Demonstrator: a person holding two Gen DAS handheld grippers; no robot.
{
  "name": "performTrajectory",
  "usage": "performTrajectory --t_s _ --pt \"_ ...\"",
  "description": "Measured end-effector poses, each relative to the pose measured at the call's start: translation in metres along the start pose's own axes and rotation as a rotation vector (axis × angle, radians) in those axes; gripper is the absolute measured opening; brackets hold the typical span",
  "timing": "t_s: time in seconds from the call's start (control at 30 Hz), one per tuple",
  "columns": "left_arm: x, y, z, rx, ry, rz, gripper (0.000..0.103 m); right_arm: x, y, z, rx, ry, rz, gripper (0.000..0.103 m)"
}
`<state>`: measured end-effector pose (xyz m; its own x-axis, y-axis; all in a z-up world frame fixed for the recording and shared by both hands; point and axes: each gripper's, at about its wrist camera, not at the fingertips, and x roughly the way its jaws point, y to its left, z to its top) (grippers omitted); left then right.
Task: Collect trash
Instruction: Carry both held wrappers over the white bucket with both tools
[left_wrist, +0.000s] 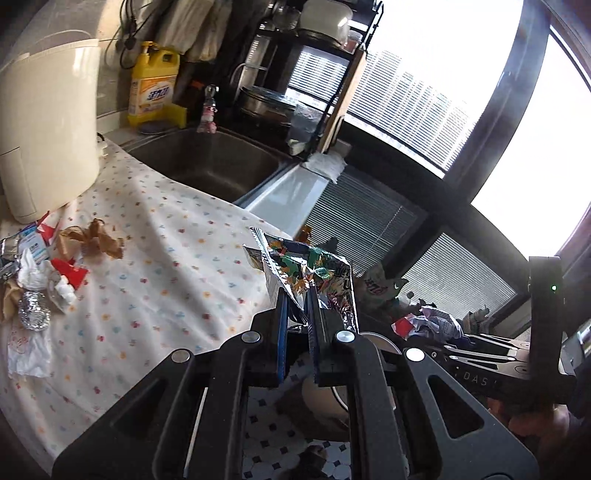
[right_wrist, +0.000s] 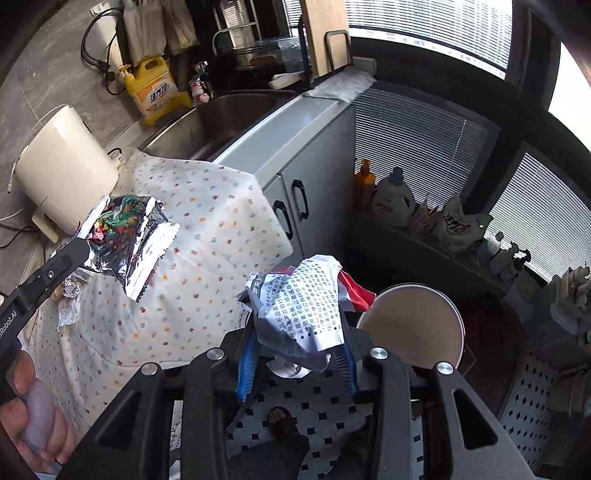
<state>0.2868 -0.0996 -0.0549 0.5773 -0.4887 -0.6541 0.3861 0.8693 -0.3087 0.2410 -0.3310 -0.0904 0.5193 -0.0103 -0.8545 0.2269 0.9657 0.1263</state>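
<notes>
My left gripper (left_wrist: 298, 301) is shut on a crinkled foil snack wrapper (left_wrist: 314, 269), held in the air past the edge of the counter. The right wrist view shows that wrapper (right_wrist: 133, 240) at the left, hanging from the left gripper (right_wrist: 86, 245). My right gripper (right_wrist: 299, 354) is shut on a crumpled printed paper (right_wrist: 306, 306) with a red scrap behind it. A round bin (right_wrist: 413, 325) with a pale inside stands on the floor just right of that paper. More trash (left_wrist: 40, 284), foil, tissue, brown paper and red scraps, lies on the dotted cloth (left_wrist: 155, 258).
A steel sink (left_wrist: 207, 162), a yellow detergent bottle (left_wrist: 153, 88) and a cream appliance (left_wrist: 48, 122) stand at the back of the counter. Grey cabinet doors (right_wrist: 295, 199) are below. Bottles (right_wrist: 395, 195) line the low window ledge. The floor (right_wrist: 321, 402) is tiled.
</notes>
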Motion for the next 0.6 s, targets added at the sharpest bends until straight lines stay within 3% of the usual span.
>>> performTrajectory --t_s 0.47,0.57,0.6 --pt "0.056 -0.115 -0.021 0.020 0.086 0.084 0.010 0.023 -0.130 0.000 0.044 0.052 0.061 0.038" --pt "0.070 -0.131 -0.028 0.018 0.110 0.107 0.010 0.032 -0.149 -0.001 0.036 0.071 0.077 0.040" --pt "0.073 -0.137 -0.031 0.020 0.117 0.115 0.010 0.034 -0.154 -0.003 0.036 0.074 0.082 0.046"
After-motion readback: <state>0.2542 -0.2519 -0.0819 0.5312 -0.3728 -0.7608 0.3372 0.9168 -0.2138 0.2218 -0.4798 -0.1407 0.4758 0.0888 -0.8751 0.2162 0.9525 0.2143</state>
